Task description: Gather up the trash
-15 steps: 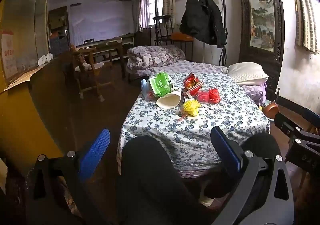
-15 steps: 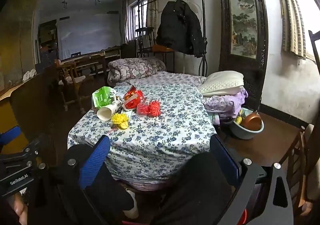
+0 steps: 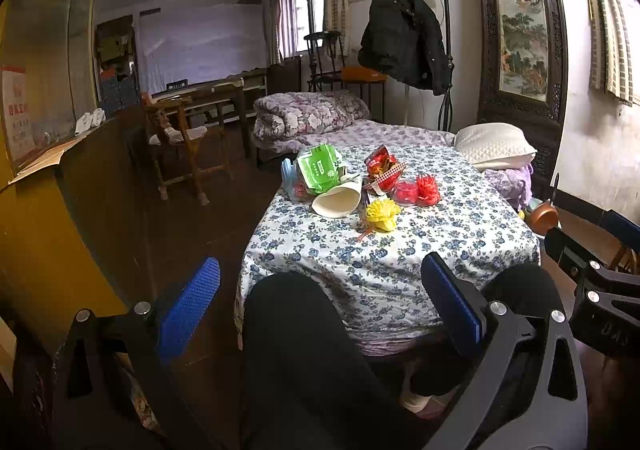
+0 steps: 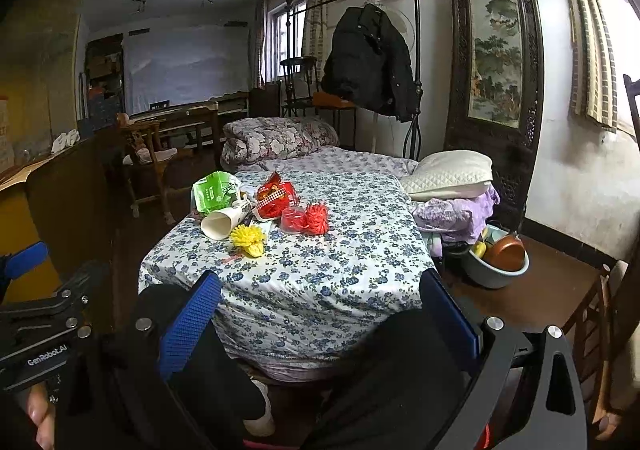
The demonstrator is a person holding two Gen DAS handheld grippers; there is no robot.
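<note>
Trash lies in a cluster on the flowered bedspread (image 3: 400, 262): a green packet (image 3: 318, 168), a white paper cup (image 3: 338, 200) on its side, a red snack bag (image 3: 382, 166), red netting (image 3: 418, 190) and a yellow crumpled piece (image 3: 382, 214). The right wrist view shows the same green packet (image 4: 214, 192), cup (image 4: 224, 222), red bag (image 4: 276, 200), red netting (image 4: 306, 218) and yellow piece (image 4: 248, 238). My left gripper (image 3: 320, 298) and right gripper (image 4: 320, 310) are both open and empty, well short of the trash, above the person's dark-clad knees.
A wooden chair (image 3: 180, 142) stands left of the bed. A folded quilt (image 3: 308, 114) and pillow (image 3: 494, 146) lie at the far end. A basin (image 4: 498, 264) with bowls sits on the floor at right. A coat (image 3: 404, 34) hangs on the bed frame.
</note>
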